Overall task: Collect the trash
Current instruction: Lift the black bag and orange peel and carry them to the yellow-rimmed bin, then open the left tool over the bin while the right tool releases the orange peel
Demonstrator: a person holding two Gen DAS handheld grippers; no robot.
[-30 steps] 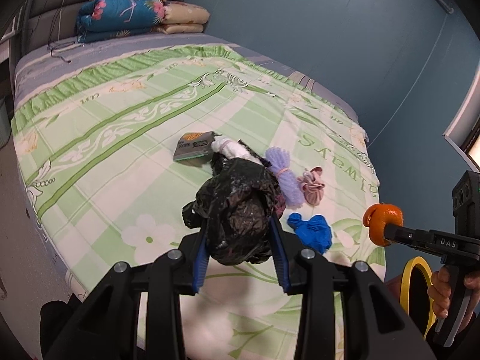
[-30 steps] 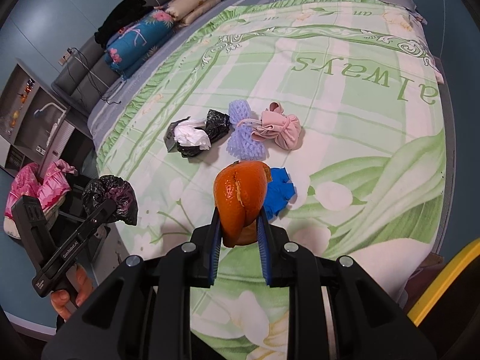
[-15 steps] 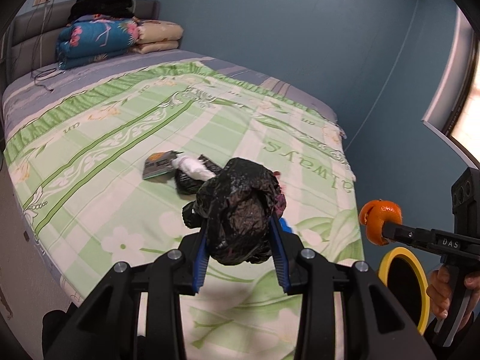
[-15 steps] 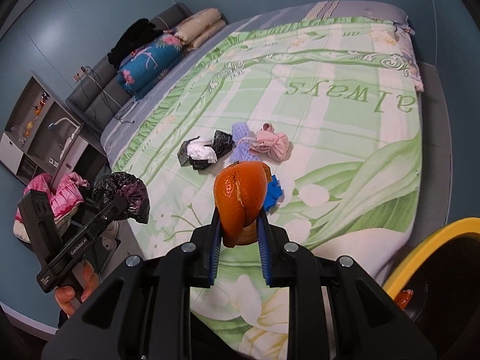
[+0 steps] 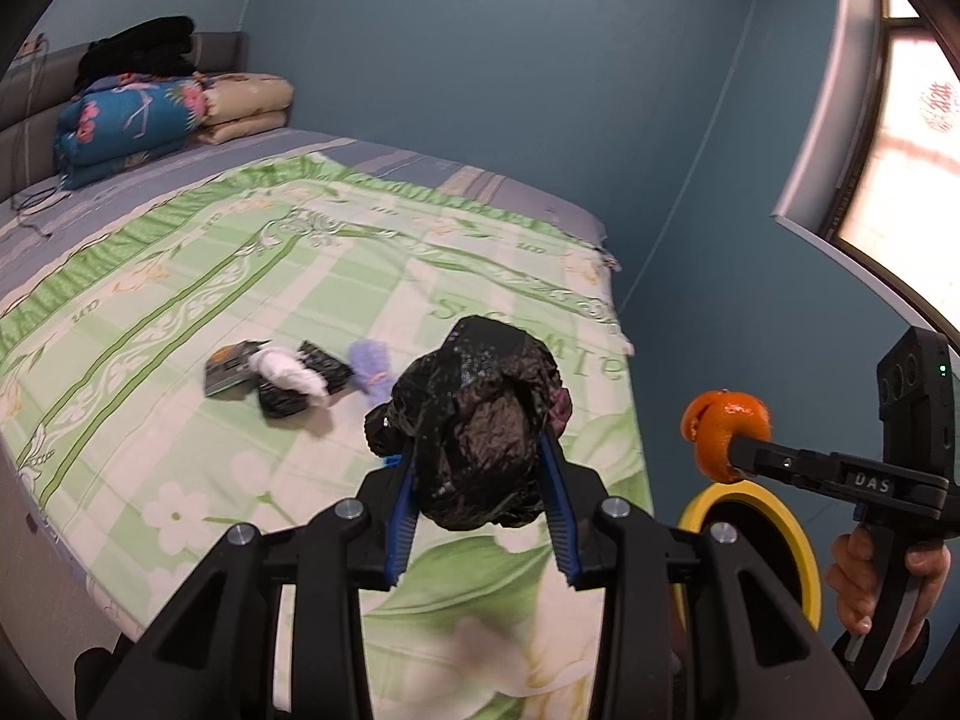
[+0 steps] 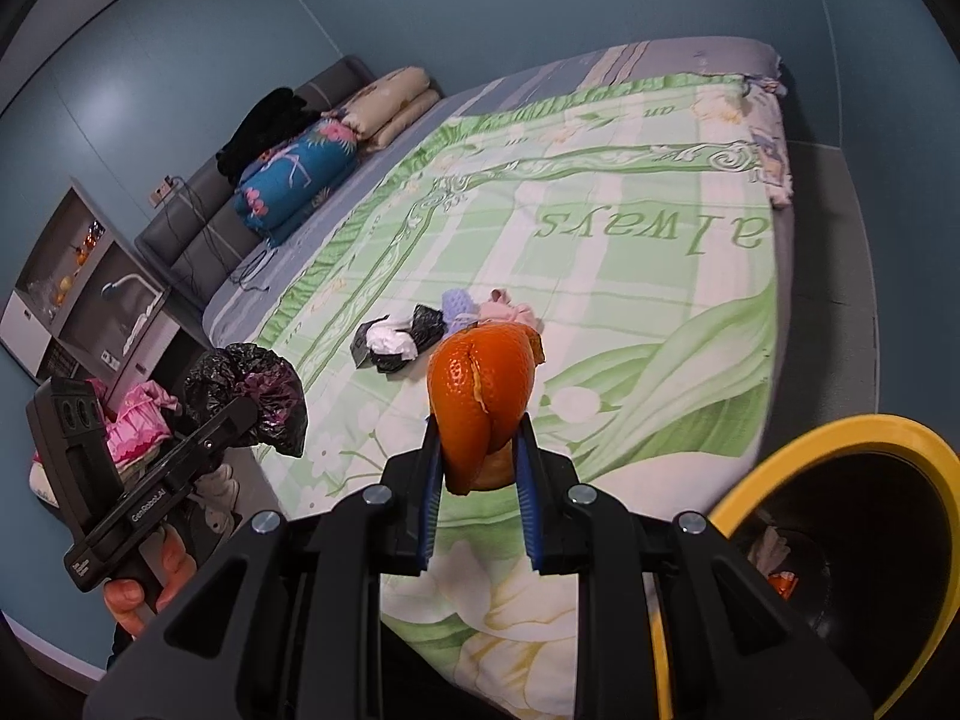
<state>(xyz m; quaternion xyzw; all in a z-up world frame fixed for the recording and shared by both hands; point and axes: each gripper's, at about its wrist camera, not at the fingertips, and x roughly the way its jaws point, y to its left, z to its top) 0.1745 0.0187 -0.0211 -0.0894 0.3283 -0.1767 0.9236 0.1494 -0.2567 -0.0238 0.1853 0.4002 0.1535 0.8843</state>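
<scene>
My left gripper (image 5: 479, 474) is shut on a crumpled black plastic bag (image 5: 480, 420), held in the air over the bed's near corner; it also shows in the right wrist view (image 6: 252, 396). My right gripper (image 6: 480, 456) is shut on an orange peel (image 6: 483, 396), held above and beside a yellow-rimmed bin (image 6: 840, 438); the peel also shows in the left wrist view (image 5: 723, 426), just above the bin (image 5: 804, 540). On the bed lie a white tissue on a black bag (image 5: 288, 375), a small card packet (image 5: 225, 369), a purple puff (image 5: 372, 360) and a pink cloth (image 6: 510, 312).
The bed (image 6: 630, 192) has a green and white sheet, with folded quilts (image 5: 138, 120) at its head. Blue walls stand close behind. A shelf unit (image 6: 78, 288) and pink cloth (image 6: 135, 426) are left of the bed. The bin holds some scraps (image 6: 780, 582).
Both grippers have drawn back from the bed and swung right towards the bin, still holding the bag and the peel. The yellow bin has come further into both views.
</scene>
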